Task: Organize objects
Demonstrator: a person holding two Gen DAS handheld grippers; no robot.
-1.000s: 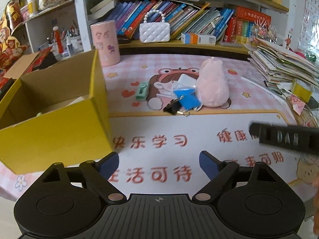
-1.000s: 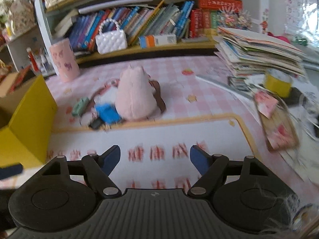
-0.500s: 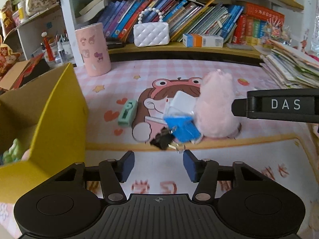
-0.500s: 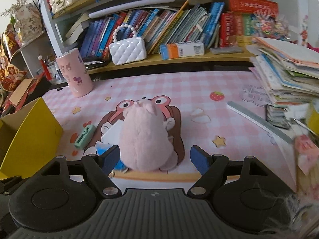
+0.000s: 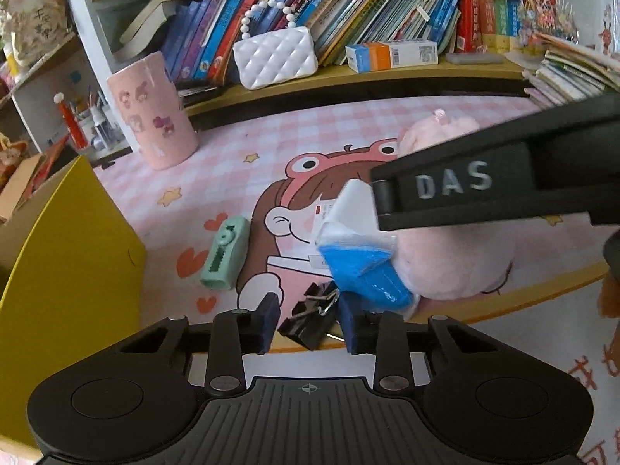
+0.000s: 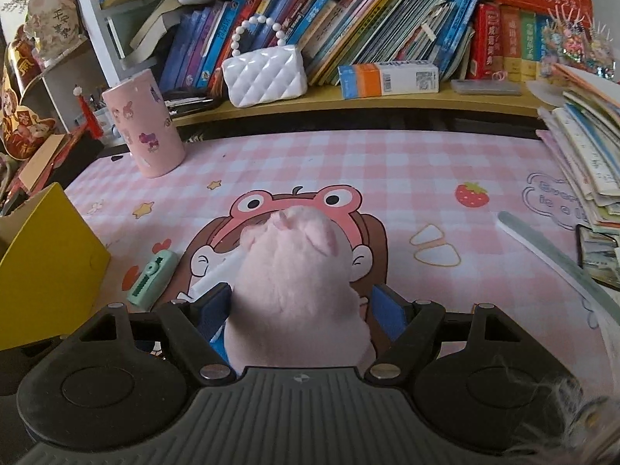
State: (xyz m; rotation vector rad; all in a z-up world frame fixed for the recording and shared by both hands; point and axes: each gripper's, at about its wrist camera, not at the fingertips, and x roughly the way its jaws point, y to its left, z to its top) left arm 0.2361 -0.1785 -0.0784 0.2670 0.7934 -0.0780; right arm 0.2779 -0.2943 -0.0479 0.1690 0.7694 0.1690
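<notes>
A black binder clip lies on the pink mat between the fingers of my left gripper, whose jaws stand open around it. A pink plush toy sits upright between the open fingers of my right gripper; the pads are close to its sides. In the left wrist view the plush is partly hidden by the right gripper's black finger. A blue and white packet leans on the plush. A mint green stapler-like item lies to the left, and it also shows in the right wrist view.
A yellow cardboard box stands at the left. A pink cylinder holder stands at the back left. A white quilted purse and books fill the shelf. A stack of papers and a ruler lie at the right.
Both grippers moved forward. The left one narrowed and now straddles the binder clip. The right one now has the plush between its fingers.
</notes>
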